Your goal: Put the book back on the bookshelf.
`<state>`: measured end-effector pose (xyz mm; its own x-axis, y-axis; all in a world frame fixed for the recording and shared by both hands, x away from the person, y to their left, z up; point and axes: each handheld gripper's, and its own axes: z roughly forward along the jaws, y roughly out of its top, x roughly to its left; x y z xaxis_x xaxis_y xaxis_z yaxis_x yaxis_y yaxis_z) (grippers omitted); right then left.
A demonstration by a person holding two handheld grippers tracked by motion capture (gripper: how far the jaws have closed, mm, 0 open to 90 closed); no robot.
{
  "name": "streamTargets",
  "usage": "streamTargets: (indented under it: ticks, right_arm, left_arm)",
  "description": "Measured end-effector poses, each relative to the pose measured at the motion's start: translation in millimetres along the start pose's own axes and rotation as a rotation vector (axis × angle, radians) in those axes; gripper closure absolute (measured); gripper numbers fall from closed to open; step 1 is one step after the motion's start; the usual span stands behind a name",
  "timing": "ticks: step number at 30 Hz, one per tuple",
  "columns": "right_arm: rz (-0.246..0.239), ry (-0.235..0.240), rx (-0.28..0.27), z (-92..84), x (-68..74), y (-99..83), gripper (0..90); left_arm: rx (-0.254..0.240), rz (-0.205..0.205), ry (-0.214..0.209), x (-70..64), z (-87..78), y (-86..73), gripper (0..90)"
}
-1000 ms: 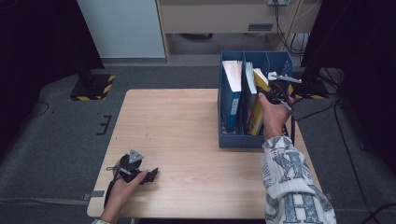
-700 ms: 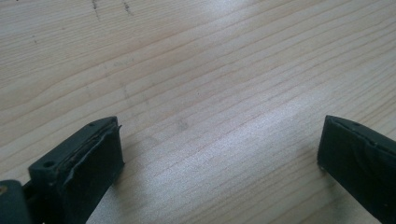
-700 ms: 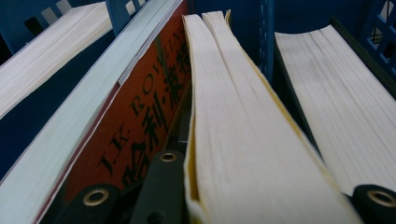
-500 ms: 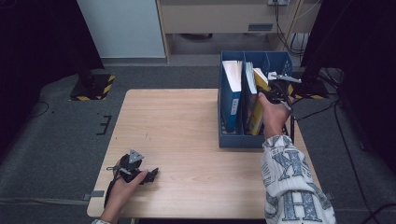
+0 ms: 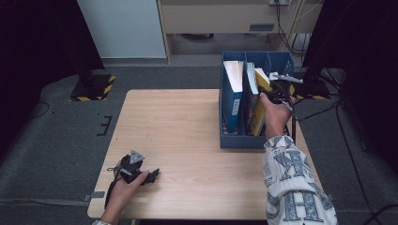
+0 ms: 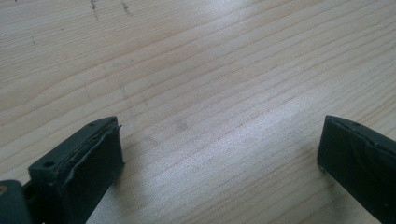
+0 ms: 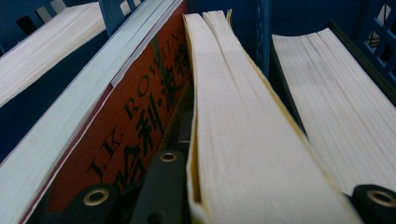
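Note:
A blue divided book rack (image 5: 231, 137) stands on the right half of the wooden table (image 5: 187, 126). My right gripper (image 5: 276, 90) reaches into its middle slot and is shut on a yellow-covered book (image 5: 258, 123). In the right gripper view the jaws sit either side of that book's cream page block (image 7: 243, 130). A red-covered book (image 7: 149, 107) leans against it on the left, and another book (image 7: 336, 102) stands beyond a divider on the right. My left gripper (image 5: 151, 176) rests on the table at the front left. Its jaws stand wide apart over bare wood (image 6: 210, 70), with nothing between them.
A large blue-spined book (image 5: 233, 93) fills the rack's left slot. The rack sits close to the table's right edge. Grey carpet surrounds the table, with a black stand (image 5: 94, 86) at the back left and cables (image 5: 338, 122) on the floor at the right.

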<state>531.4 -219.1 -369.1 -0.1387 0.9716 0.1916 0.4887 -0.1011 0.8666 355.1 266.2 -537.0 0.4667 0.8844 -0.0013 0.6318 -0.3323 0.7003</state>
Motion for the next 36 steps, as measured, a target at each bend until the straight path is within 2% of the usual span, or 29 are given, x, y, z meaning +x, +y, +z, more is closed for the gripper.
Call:
streamTargets:
  ticks: [11, 16, 18, 21, 33, 36]
  right_arm:
    - [-0.01, -0.005, -0.005, 1.9, 1.0, -0.3, 74.8]
    - [-0.05, -0.016, 0.031, 0.8, 4.6, -0.8, 74.5]
    - [-0.045, -0.013, 0.031, -0.3, 5.0, -1.1, 73.8]
    - [-0.073, -0.018, 0.039, -0.6, 6.9, -2.7, 73.7]
    - [-0.08, -0.024, 0.051, -1.1, 8.2, -3.3, 73.6]
    - [-0.064, -0.023, 0.055, -1.5, 8.0, -5.0, 73.5]
  left_arm:
    - [0.0, 0.001, -0.001, 0.0, 0.0, 0.0, 0.0]
    - [0.0, 0.001, -0.001, -0.1, 0.1, 0.1, 0.0]
    - [0.001, 0.001, -0.001, -0.2, 0.1, 0.1, 0.0]
    - [0.002, 0.003, 0.0, -0.2, 0.0, 0.1, 0.0]
    - [0.003, 0.005, -0.001, -0.2, 0.0, 0.1, 0.0]
    - [0.002, 0.005, -0.002, -0.4, 0.1, 0.2, 0.0]
